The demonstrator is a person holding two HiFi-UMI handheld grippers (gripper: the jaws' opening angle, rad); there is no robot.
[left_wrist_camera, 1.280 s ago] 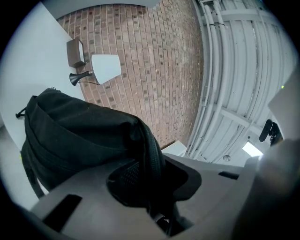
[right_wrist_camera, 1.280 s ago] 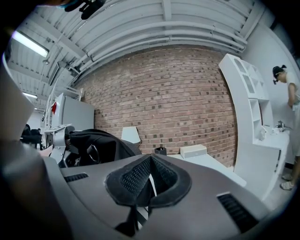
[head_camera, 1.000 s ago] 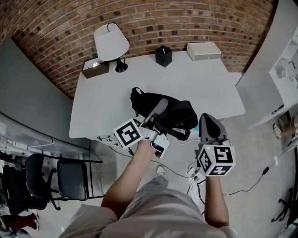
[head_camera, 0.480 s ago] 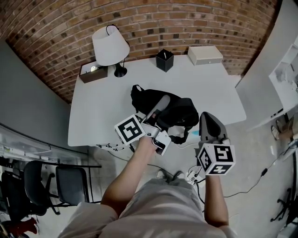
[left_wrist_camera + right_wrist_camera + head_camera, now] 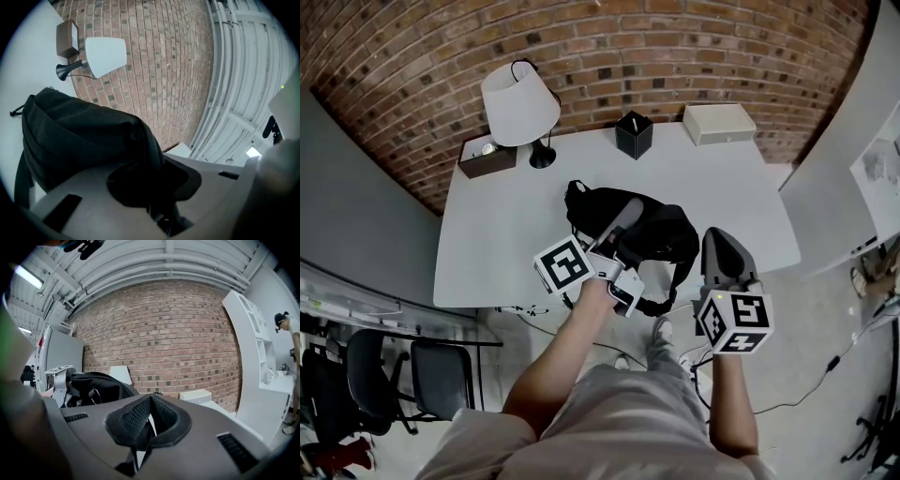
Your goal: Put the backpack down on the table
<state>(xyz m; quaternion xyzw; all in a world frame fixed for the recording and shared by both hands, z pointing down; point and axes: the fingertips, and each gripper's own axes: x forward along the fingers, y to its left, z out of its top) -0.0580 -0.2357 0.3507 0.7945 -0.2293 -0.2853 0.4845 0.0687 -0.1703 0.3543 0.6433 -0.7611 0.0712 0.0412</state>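
In the head view we lose the tips of the left tongs [image 5: 628,208] against the black backpack [image 5: 666,234]. They cover its near side, so we cannot tell whether it rests on the worktop [image 5: 487,244]. What lies in the brown box [image 5: 483,156] is too small to name. The right gripper view's edge cuts off a person [image 5: 294,348].

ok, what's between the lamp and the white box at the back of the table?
A black holder stands between the lamp and the white box; the head view shows it best.
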